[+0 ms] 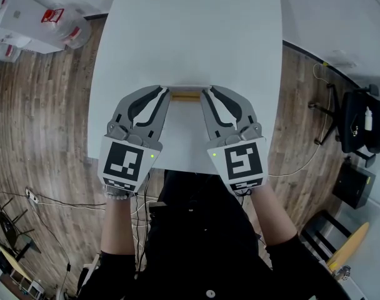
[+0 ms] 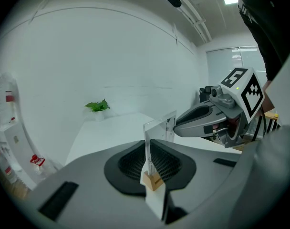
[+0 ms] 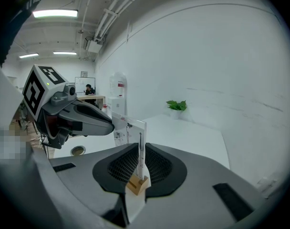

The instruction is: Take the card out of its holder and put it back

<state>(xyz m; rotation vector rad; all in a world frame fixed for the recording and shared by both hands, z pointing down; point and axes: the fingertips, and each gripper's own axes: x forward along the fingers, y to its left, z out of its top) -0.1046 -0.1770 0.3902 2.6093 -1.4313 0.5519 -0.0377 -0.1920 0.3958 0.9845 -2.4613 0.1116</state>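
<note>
Upright, clear card (image 2: pixel 160 128) in wooden holder (image 2: pixel 153 179).

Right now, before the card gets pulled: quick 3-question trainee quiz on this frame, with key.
1. True or false: the card stands upright in its wooden base.
2. What does the left gripper clamp? A) the card's edge B) a cup C) nothing
3. Fill in: the right gripper has its jaws ___ on the card's other end.
Key: 1 true; 2 A; 3 shut.
</note>
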